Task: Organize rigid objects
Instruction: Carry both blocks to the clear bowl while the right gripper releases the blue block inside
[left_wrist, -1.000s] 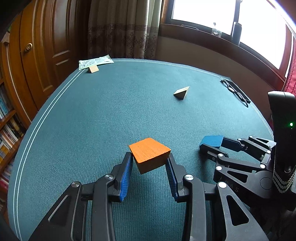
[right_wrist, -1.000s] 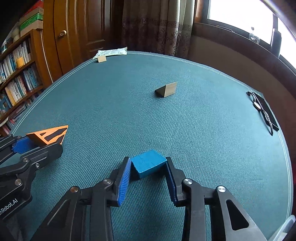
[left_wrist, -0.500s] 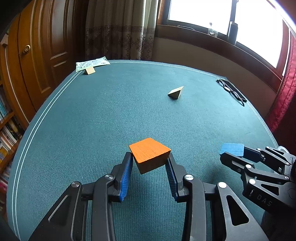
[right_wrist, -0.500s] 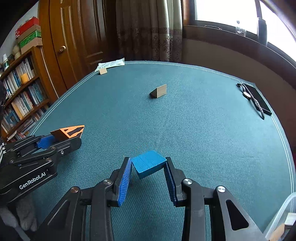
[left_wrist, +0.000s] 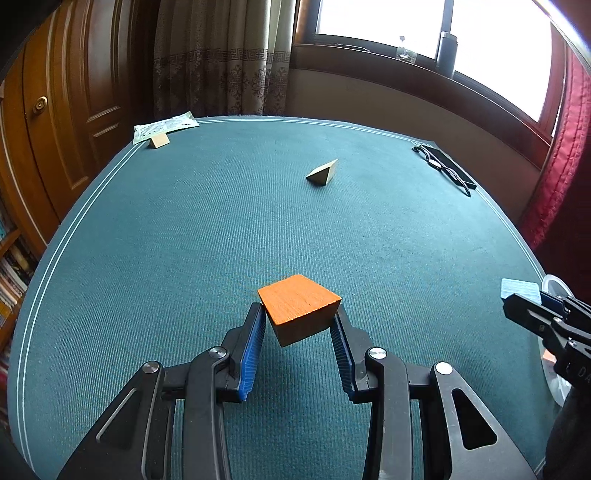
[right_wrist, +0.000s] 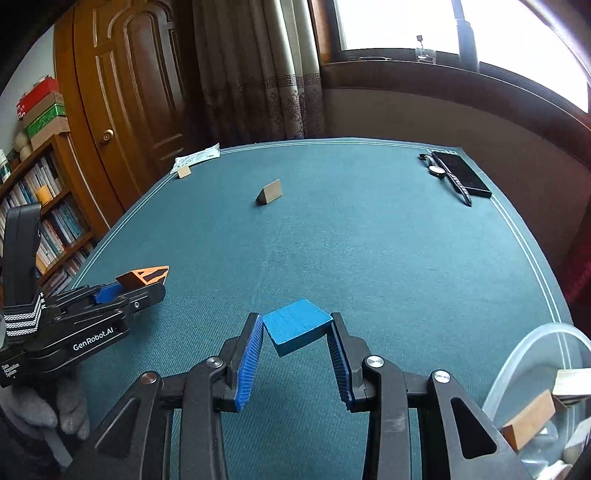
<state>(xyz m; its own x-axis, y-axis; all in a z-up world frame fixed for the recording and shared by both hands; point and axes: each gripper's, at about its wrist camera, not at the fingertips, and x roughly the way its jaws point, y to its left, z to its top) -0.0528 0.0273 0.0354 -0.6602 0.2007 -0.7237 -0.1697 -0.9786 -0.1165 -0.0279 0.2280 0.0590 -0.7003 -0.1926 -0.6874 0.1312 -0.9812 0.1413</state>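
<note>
My left gripper (left_wrist: 298, 318) is shut on an orange wooden block (left_wrist: 299, 305) and holds it above the green table mat (left_wrist: 184, 240). My right gripper (right_wrist: 297, 326) is shut on a blue wooden block (right_wrist: 296, 325), also held above the mat. In the right wrist view the left gripper (right_wrist: 147, 284) shows at the left with the orange block (right_wrist: 144, 275). In the left wrist view the right gripper (left_wrist: 517, 301) shows at the right edge with the blue block (left_wrist: 520, 288). A plain wooden wedge (left_wrist: 323, 172) lies mid-table, also in the right wrist view (right_wrist: 269, 192).
A clear plastic container (right_wrist: 535, 369) holding wooden blocks stands at the near right corner. A small wooden block (left_wrist: 159, 141) and a paper packet (left_wrist: 164, 126) lie at the far left. A phone and watch (right_wrist: 456, 177) lie at the far right edge.
Both grippers have pulled back and risen, each keeping its block. The right gripper has moved right, toward the clear container, which has come into view.
</note>
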